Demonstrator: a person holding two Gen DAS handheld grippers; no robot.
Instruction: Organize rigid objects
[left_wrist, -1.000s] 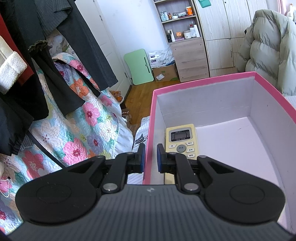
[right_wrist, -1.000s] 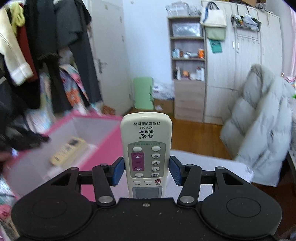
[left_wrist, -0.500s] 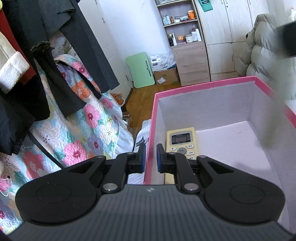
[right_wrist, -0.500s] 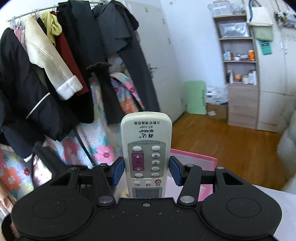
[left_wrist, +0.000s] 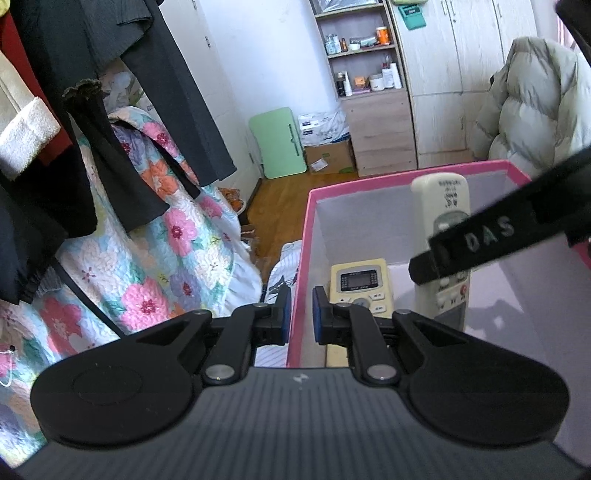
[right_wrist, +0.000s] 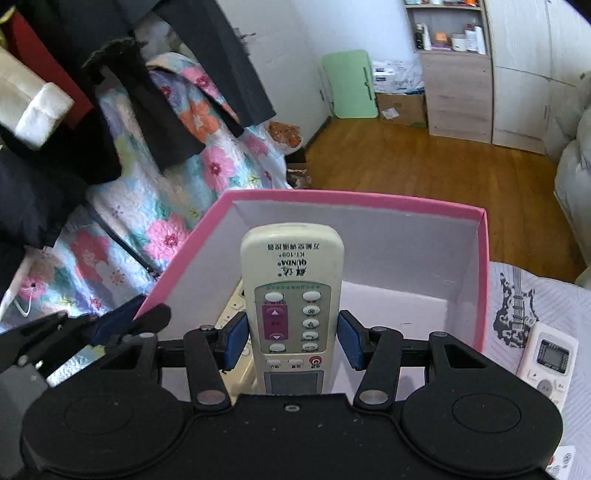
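Right gripper (right_wrist: 291, 341) clamps the white remote (right_wrist: 291, 295), long axis straight ahead along the fingers, hanging over the pink box (right_wrist: 369, 201), clear of its floor. Left gripper (left_wrist: 298, 314) pinches the box's left wall. Three remotes: held one, yellow remote (left_wrist: 360, 284) inside, third remote (right_wrist: 546, 360) outside right.

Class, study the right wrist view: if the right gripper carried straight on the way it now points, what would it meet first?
Probably the pale floor or far wall of the pink-rimmed cardboard box. The right gripper, clamping a cream air-conditioner remote, points down into it; depth is unclear.
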